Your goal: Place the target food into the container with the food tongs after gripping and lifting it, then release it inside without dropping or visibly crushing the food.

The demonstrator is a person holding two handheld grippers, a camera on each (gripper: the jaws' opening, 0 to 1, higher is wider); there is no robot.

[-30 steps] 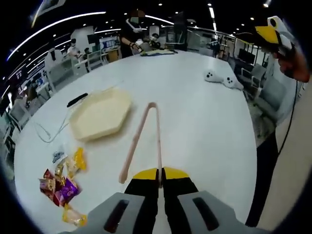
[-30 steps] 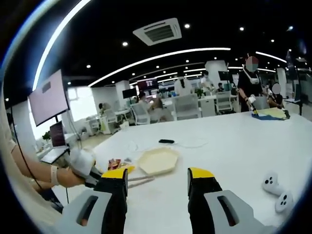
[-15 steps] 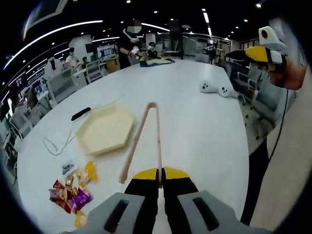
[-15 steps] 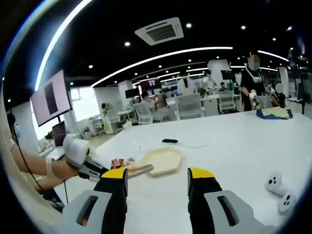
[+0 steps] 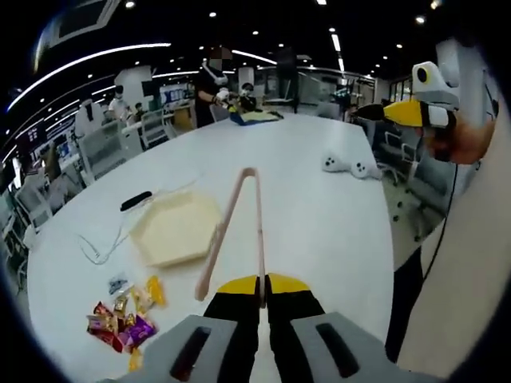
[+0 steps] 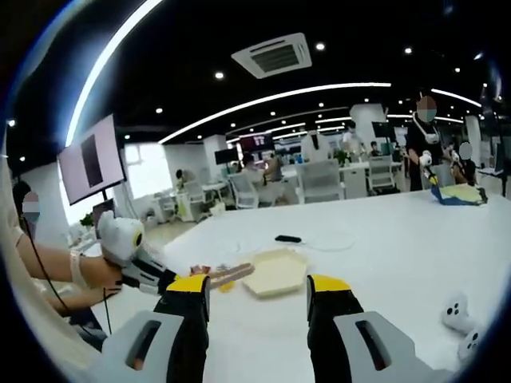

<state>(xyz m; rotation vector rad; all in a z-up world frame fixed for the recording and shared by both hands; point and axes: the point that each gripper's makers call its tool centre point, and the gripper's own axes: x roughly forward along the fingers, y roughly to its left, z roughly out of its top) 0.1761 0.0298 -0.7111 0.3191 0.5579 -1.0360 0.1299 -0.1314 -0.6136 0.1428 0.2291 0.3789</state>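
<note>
While your left gripper (image 5: 261,302) clamps the handle end of the pink food tongs (image 5: 236,225), its yellow-tipped jaws pressed together on them, the tongs' two arms reach out ahead over the white table (image 5: 319,215) with their tips spread apart and holding nothing. So you are at the approach step: tool in hand, food not yet gripped. The target food looks to be among the wrapped candies (image 5: 120,315) lying in a small heap on the table, down to the left of the tongs in the left gripper view; which piece is meant you will have to choose, as the wrappers are too small to tell apart. The pale hexagonal tray (image 5: 177,229) sits empty just beyond that heap, close beside the tongs' left arm, with a dark remote-like object (image 5: 136,200) and a thin cable (image 5: 100,249) farther out, and a pair of white controllers (image 5: 346,165) well off to the right. Your right gripper (image 6: 259,305) is raised off the table with its jaws wide apart and nothing between them; past its left jaw you can see your other hand carrying the tongs toward the tray (image 6: 275,273). Next, swing the tong tips down and left over one candy at the edge of the heap, straddle it, and squeeze only enough to lift it. A hard close could crush the wrapper or flick the piece away, so ease in, lift clear, then carry it the short way over the tray's rim before you let go.
</note>
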